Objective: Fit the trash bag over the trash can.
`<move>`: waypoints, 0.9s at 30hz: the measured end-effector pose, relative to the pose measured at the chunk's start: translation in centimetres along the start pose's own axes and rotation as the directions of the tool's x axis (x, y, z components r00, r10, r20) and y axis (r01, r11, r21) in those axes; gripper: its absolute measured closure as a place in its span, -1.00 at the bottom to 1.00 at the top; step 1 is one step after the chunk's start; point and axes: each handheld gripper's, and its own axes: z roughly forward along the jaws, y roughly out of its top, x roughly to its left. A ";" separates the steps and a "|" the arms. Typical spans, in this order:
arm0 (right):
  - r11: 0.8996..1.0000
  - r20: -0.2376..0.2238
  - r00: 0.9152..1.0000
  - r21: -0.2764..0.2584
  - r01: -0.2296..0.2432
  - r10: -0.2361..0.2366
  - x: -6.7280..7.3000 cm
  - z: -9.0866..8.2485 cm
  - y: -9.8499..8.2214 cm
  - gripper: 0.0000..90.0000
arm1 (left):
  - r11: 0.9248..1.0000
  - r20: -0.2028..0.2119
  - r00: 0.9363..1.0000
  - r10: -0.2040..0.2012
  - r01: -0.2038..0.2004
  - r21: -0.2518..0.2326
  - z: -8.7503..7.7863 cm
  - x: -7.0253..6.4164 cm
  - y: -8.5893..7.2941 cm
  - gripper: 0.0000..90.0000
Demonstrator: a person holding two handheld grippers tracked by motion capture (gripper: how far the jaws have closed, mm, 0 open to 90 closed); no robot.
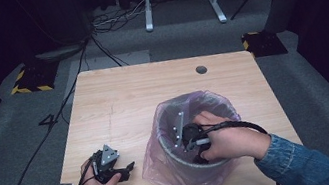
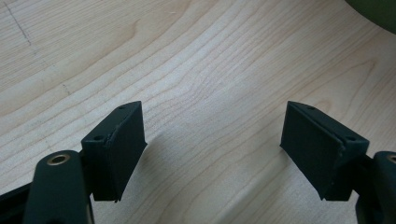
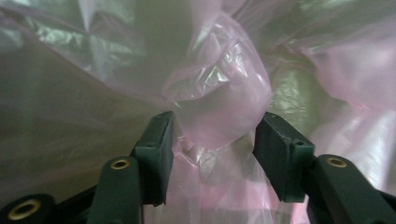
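Pink bag fold between our right tool jaws, not pinched; left tool open on table.

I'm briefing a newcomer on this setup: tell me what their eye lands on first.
First, the pink plastic bag lining a grey bin on the near right of the wooden table. The right gripper reaches down inside it, a bulge of the liner between its fingers. At the near left, the left gripper rests open on bare wood, holding nothing.
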 end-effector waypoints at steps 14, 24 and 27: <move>0.996 -0.002 0.997 0.050 0.077 -0.077 -0.3 2.2 0.8 -0.19 | 1.000 0.001 1.000 -0.002 0.002 -0.004 -0.2 0.0 0.0 -0.52; 0.984 0.032 0.999 -0.175 0.022 -0.017 -0.5 -4.4 -0.5 -0.23 | 1.000 0.003 1.000 -0.002 0.002 -0.008 -0.1 -0.1 0.1 -0.51; 0.972 0.061 0.997 -0.233 -0.027 0.042 -0.9 -6.4 -1.0 0.00 | 1.000 0.003 1.000 0.001 0.000 -0.004 -0.1 -0.1 0.1 -0.52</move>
